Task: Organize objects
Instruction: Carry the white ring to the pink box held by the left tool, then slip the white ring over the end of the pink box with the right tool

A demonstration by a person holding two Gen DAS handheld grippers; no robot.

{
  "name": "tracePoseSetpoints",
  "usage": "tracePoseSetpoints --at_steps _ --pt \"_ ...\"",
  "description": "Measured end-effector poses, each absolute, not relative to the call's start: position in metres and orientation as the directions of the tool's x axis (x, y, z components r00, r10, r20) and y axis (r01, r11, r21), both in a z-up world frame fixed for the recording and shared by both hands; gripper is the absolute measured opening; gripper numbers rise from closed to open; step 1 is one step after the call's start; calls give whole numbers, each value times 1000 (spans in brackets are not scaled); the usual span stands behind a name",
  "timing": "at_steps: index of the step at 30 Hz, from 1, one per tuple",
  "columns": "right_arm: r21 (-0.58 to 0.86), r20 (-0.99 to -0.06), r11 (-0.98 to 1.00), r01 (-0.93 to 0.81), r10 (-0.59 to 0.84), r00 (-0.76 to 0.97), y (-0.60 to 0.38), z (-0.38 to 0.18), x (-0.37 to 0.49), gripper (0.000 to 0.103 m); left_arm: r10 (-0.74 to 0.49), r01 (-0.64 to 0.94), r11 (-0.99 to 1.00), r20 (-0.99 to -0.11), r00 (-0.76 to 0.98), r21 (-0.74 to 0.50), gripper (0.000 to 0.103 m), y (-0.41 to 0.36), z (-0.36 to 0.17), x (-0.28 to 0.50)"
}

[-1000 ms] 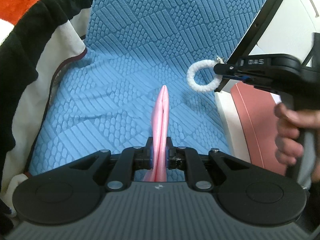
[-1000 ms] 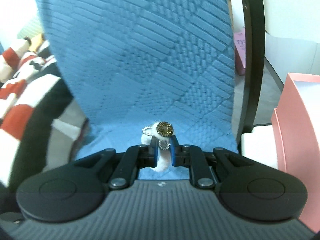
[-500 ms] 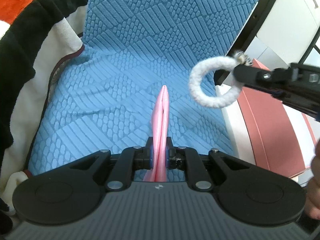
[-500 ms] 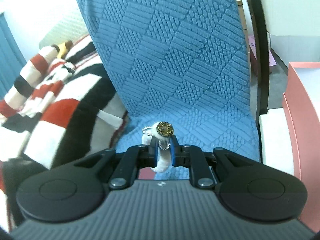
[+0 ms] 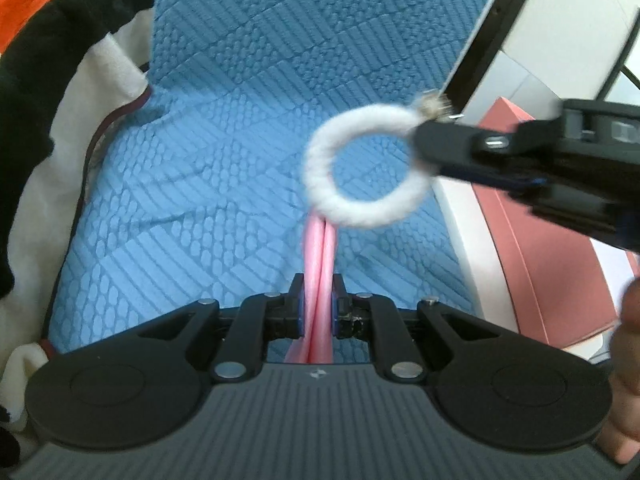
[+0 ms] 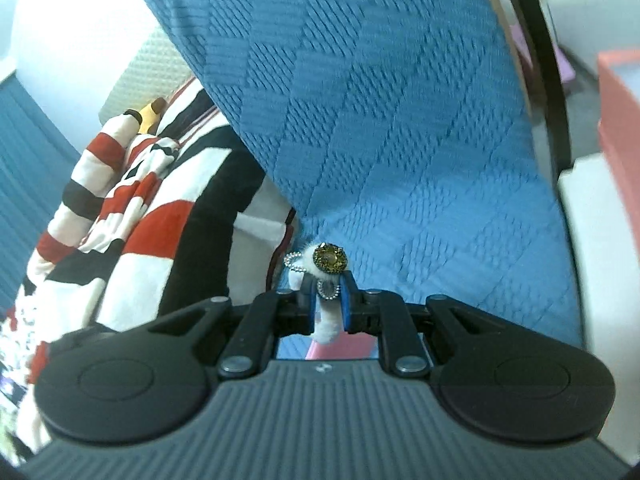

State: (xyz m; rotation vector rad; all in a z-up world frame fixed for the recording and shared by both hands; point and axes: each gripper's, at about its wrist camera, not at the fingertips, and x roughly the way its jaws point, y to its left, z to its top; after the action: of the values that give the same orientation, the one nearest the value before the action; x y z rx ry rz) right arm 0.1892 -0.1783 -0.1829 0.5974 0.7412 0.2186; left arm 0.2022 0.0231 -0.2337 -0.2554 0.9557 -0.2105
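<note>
One blue textured cushion cover [image 5: 248, 128] drapes a chair seat and back and serves as the backdrop under both tools; nothing is set down on it where the views reach. To its left lies one striped blanket [image 6: 132, 208] in red, white and black, bunched against the seat edge. On the right stands one pink box [image 5: 532, 240], partly hidden, which I judge the likely home for the small items.

The right gripper [image 5: 424, 152] comes in from the right side of the left wrist view, its jaws pinching one fuzzy white ring [image 5: 360, 168] beside its jewelled charm [image 6: 329, 258], so the loop hangs free and faces outward. One olive gem shows on the charm, ringed by small bead loops.

The left gripper [image 5: 318, 312] has its jaws pressed on one pink folded strip [image 5: 319, 256], perhaps a hair band or ribbon, which juts forward like a spike. The ring sits just at the strip's far tip, the hole lined up with it. I judge the ring is held this way to be threaded onto the strip; whether they touch I cannot tell.
</note>
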Motion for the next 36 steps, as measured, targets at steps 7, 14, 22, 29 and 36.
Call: tracePoseSetpoints --at_steps 7,14,22,29,36 --pt "542 -667 832 118 341 662 -171 -210 209 16 -247 118 968 -781 573 -220 13 8 -232 197" --pt "555 -700 816 162 354 620 -171 -224 211 17 -179 128 984 -786 592 -127 13 6 -232 195" --pt "562 -698 816 136 380 607 -166 -223 211 17 -146 126 988 -792 593 -87 13 2 -236 196" --pt "552 -694 826 117 377 613 -161 -219 211 19 -143 129 988 -790 597 -81 13 0 -238 196" --pt "545 -706 821 171 339 622 -166 -223 210 19 -150 131 987 -789 596 -89 13 -4 -239 195"
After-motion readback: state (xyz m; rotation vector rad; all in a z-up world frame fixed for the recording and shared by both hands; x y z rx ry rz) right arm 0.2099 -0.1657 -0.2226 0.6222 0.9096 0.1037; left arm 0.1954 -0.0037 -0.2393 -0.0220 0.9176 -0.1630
